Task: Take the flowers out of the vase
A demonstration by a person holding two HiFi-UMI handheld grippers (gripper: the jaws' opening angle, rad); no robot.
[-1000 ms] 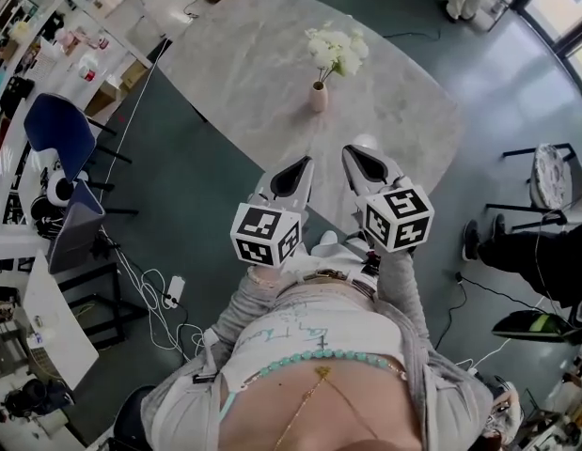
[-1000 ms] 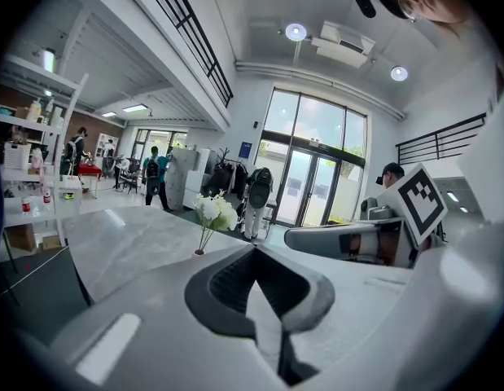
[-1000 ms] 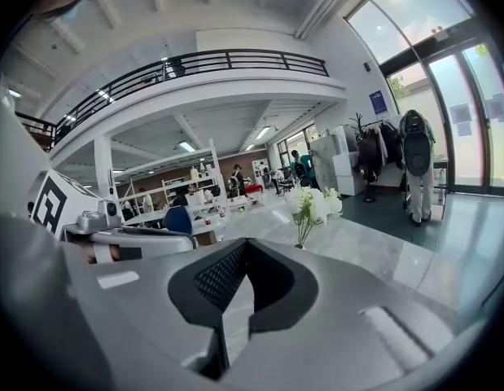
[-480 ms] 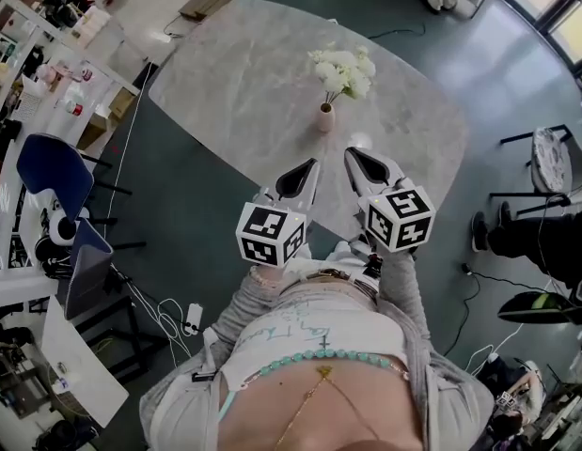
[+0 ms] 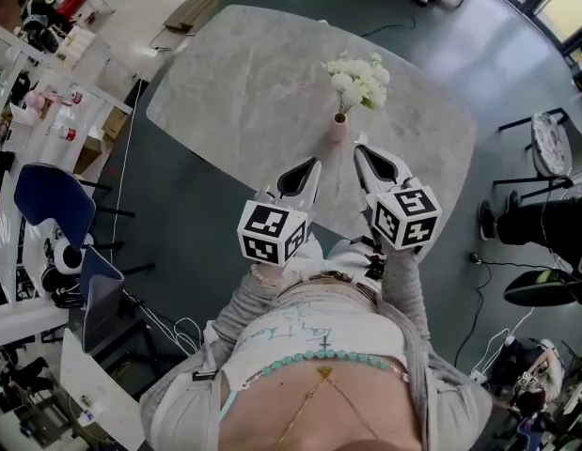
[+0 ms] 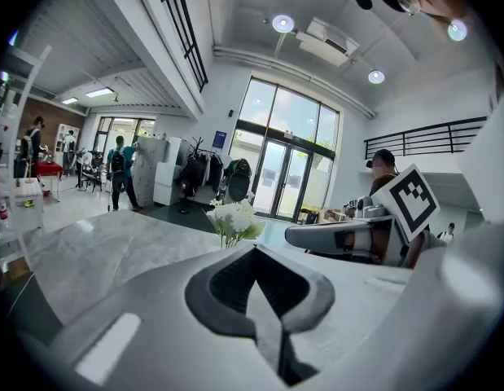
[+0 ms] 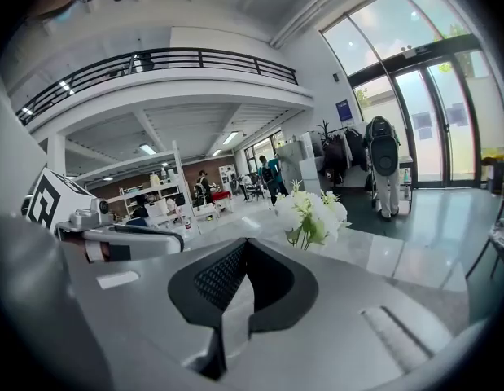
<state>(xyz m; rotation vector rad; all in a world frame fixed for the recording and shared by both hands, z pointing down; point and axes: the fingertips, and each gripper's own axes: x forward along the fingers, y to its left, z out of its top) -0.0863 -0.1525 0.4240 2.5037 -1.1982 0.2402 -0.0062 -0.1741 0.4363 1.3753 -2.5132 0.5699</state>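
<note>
White flowers in one pink vase; left gripper, right gripper, fingers together.

A grey marble table fills the upper middle of the head view. A blue chair stands at 9 o'clock, white shelves at 10 o'clock. Loose cables lie at 8 o'clock. A seated person's dark legs show at 3 o'clock.

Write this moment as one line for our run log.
stage: pre-grasp | white flowers in vase on marble table | left claw shut, empty | right claw shut, empty, short of vase
</note>
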